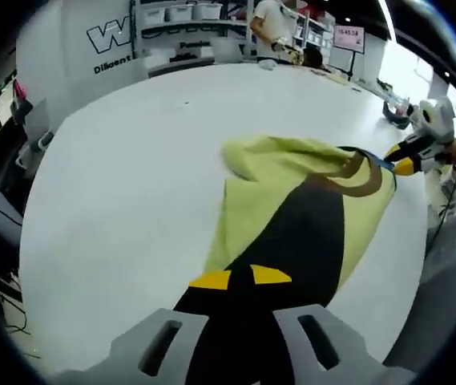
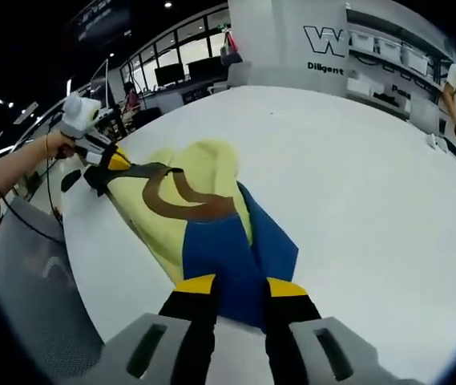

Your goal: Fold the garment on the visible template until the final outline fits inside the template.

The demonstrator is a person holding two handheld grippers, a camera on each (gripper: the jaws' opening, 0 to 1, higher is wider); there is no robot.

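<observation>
Between both sets of fingers, each clenched on the garment [image 2: 203, 216], keep it taut above the surface [image 2: 356, 176], lowering evenly.

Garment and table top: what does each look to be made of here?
The garment looks like soft, matte woven or knit cloth: it drapes and creases between the left gripper and the right gripper, with yellow, blue and brown panels. The table looks like a hard, smooth white board, perhaps laminate; it has a faint, even sheen and no visible grain.
</observation>
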